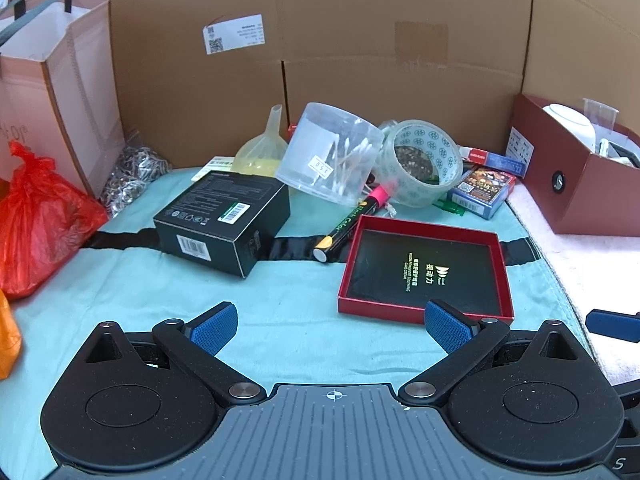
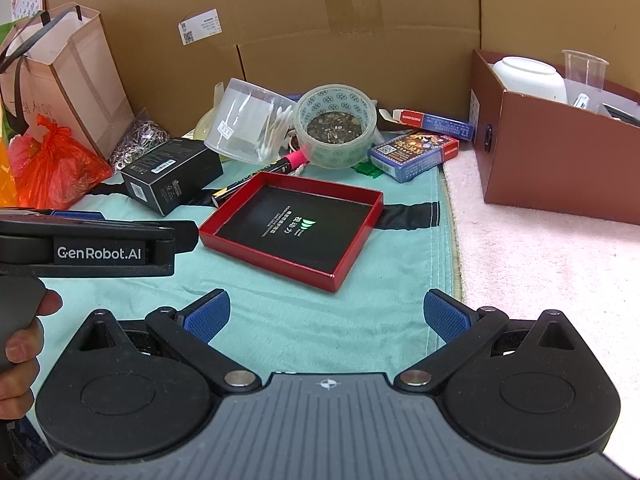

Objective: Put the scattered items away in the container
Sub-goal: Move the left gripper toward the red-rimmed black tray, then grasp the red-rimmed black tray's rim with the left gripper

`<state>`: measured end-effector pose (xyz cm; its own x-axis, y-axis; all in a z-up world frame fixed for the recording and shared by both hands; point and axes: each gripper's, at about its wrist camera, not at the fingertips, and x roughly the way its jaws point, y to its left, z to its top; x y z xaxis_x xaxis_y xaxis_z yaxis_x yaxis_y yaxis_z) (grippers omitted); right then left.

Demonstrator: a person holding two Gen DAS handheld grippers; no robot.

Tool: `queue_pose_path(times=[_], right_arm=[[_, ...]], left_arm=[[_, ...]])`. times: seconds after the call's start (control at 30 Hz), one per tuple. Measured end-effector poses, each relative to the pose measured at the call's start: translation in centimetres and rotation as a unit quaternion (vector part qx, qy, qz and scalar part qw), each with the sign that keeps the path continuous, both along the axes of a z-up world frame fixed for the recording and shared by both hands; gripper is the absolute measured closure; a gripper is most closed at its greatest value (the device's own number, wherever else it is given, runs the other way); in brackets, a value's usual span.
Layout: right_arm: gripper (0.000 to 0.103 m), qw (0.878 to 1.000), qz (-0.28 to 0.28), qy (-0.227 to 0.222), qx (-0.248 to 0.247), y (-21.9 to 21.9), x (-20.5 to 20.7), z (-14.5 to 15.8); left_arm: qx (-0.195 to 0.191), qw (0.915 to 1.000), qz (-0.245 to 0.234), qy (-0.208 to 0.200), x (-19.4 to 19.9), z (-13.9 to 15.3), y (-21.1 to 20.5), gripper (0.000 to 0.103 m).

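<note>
On the teal cloth lie a black box (image 1: 224, 224) (image 2: 170, 174), a shallow red tray (image 1: 426, 270) (image 2: 294, 226), a marker pen (image 1: 352, 222) (image 2: 256, 178), a clear tub of cotton swabs (image 1: 330, 154) (image 2: 248, 122), a tape roll (image 1: 422, 162) (image 2: 336, 124) and a card pack (image 1: 482, 192) (image 2: 414, 152). The brown-red container (image 1: 580, 192) (image 2: 552, 152) stands at the right with a white bowl inside. My left gripper (image 1: 330, 328) is open just short of the red tray. My right gripper (image 2: 326, 318) is open over bare cloth, nothing between its fingers.
A pink paper bag (image 1: 52, 80) (image 2: 68, 72), red plastic bag (image 1: 36, 220) (image 2: 60, 164) and a pile of metal rings (image 1: 134, 174) sit at the left. Cardboard walls (image 1: 360, 40) close the back. A pink towel (image 2: 540, 272) lies under the container. A hand (image 2: 24, 340) holds the left gripper's handle.
</note>
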<state>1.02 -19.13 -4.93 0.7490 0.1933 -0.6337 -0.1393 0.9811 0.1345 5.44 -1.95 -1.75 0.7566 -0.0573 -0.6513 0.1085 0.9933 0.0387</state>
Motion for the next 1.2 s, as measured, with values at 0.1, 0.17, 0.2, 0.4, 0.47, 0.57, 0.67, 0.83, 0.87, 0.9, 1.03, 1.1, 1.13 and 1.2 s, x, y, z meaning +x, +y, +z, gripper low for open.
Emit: queue_pose_path(times=[0.1, 0.17, 0.2, 0.4, 0.47, 0.57, 0.67, 0.83, 0.87, 0.9, 1.03, 1.1, 1.13, 1.2], right_arm=[[0.000, 1.000, -0.011, -0.013, -0.003, -0.1, 0.4, 0.0], [0.000, 0.999, -0.023, -0.030, -0.010, -0.1, 0.7, 0.1], [0.001, 0.999, -0.028, -0.038, -0.014, -0.1, 0.8, 0.1], [0.006, 0.997, -0.038, -0.061, -0.031, -0.2, 2.4, -0.1], [0.015, 0.997, -0.034, -0.056, -0.032, -0.1, 3.1, -0.4], [0.026, 0.998, -0.028, -0.050, -0.032, 0.1, 4.1, -0.8], [0.035, 0.998, -0.023, -0.043, -0.029, 0.3, 4.9, -1.2], [0.056, 0.999, -0.015, -0.037, -0.032, 0.6, 5.9, -1.9], [0.061, 0.999, -0.012, -0.036, -0.032, 0.6, 6.0, -2.0], [0.064, 0.999, -0.012, -0.032, -0.030, 0.6, 6.2, -2.2], [0.073, 0.999, -0.023, -0.025, -0.019, 0.3, 6.7, -2.6], [0.078, 0.999, -0.029, -0.025, -0.018, 0.1, 6.9, -2.6], [0.081, 0.999, -0.032, -0.025, -0.018, 0.0, 7.0, -2.6], [0.082, 0.999, -0.034, -0.025, -0.017, -0.1, 7.1, -2.6]], left_arm=[[-0.005, 0.9999, -0.009, -0.001, 0.9, -0.1, 0.2, 0.000], [-0.013, 0.9998, -0.015, 0.001, 1.7, -0.1, 0.4, 0.000], [-0.016, 0.9997, -0.019, 0.002, 2.2, -0.2, 0.4, 0.001], [-0.015, 0.9991, -0.039, 0.011, 4.9, -0.7, -0.2, 0.009], [-0.020, 0.9985, -0.045, 0.025, 5.9, -1.1, -0.3, 0.015], [-0.032, 0.9972, -0.049, 0.048, 7.1, -1.9, -0.3, 0.024], [-0.044, 0.9953, -0.056, 0.066, 8.0, -2.6, -0.2, 0.034], [-0.040, 0.9934, -0.065, 0.085, 9.1, -3.4, -0.4, 0.059], [-0.039, 0.9935, -0.066, 0.085, 9.2, -3.5, -0.4, 0.067], [-0.038, 0.9935, -0.067, 0.083, 9.3, -3.6, -0.4, 0.074], [-0.035, 0.9930, -0.073, 0.086, 9.7, -3.5, -0.6, 0.086], [-0.032, 0.9932, -0.071, 0.087, 9.8, -3.5, -0.5, 0.093], [-0.032, 0.9930, -0.071, 0.088, 9.9, -3.5, -0.5, 0.094], [-0.032, 0.9926, -0.076, 0.089, 10.0, -3.6, -0.4, 0.094]])
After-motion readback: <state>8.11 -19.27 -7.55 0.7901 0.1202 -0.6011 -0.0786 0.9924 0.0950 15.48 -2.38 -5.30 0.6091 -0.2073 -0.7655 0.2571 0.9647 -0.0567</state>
